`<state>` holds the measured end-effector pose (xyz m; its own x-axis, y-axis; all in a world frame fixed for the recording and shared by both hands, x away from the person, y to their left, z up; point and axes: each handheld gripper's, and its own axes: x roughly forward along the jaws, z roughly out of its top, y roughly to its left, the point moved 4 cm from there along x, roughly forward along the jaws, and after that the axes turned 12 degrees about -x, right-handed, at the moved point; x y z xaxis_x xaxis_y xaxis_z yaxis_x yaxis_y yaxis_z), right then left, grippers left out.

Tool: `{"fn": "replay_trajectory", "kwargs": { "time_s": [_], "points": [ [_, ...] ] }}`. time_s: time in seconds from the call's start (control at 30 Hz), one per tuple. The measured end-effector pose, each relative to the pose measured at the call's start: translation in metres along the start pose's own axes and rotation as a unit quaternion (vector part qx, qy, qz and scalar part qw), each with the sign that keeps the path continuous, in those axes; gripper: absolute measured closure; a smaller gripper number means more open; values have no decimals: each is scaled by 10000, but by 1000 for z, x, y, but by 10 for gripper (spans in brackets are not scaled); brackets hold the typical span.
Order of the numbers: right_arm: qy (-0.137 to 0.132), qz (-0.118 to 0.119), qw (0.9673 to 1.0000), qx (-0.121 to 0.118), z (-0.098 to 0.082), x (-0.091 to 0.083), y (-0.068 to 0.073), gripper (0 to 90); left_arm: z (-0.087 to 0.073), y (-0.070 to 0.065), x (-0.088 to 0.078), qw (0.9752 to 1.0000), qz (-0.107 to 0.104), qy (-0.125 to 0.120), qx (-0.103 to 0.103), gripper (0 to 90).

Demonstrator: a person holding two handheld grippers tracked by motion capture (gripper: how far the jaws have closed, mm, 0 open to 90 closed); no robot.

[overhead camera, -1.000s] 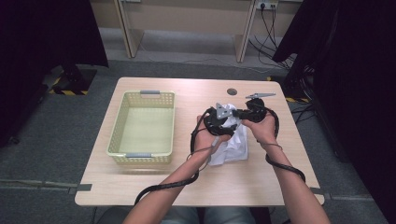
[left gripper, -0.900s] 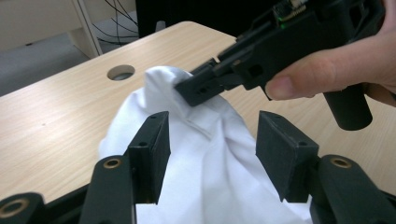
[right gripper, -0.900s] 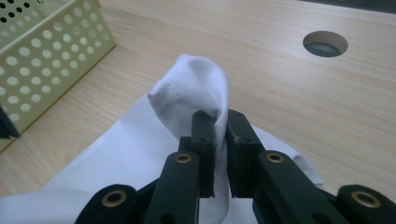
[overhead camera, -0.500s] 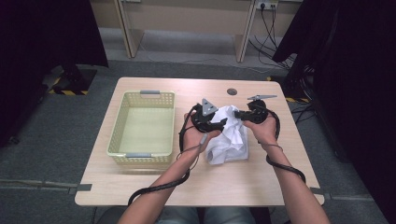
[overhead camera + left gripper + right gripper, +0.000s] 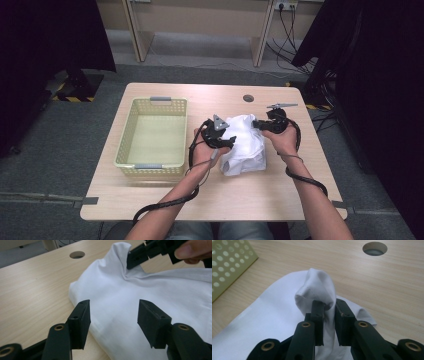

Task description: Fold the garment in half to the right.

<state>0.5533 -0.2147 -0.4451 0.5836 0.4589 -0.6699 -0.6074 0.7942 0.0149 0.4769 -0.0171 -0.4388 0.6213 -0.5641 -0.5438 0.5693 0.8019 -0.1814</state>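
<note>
Right gripper (image 5: pixel 329 312) pinched a raised fold of the white cloth (image 5: pixel 245 145), jaws just easing open slightly. Left gripper (image 5: pixel 113 315) hovered with jaws wide apart over the cloth, gripping nothing. Cloth lay bunched on the desk (image 5: pixel 280 200) beside the yellow basket (image 5: pixel 152 135).

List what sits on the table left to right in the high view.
Yellow basket → left gripper, jaws open → white cloth → right gripper, jaws pinching a fold of the cloth.
</note>
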Motion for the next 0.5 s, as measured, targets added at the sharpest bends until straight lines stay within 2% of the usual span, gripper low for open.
{"fn": "replay_trajectory", "kwargs": {
  "time_s": [0.27,0.5],
  "points": [
    [131,-169,9998,23,-4,1,-5,742,-18,-17,5,9995,-177,152,201,424],
    [176,-418,9988,169,-11,-9,-15,656,-32,-23,15,9989,-169,291,334,418]
  ]
}}
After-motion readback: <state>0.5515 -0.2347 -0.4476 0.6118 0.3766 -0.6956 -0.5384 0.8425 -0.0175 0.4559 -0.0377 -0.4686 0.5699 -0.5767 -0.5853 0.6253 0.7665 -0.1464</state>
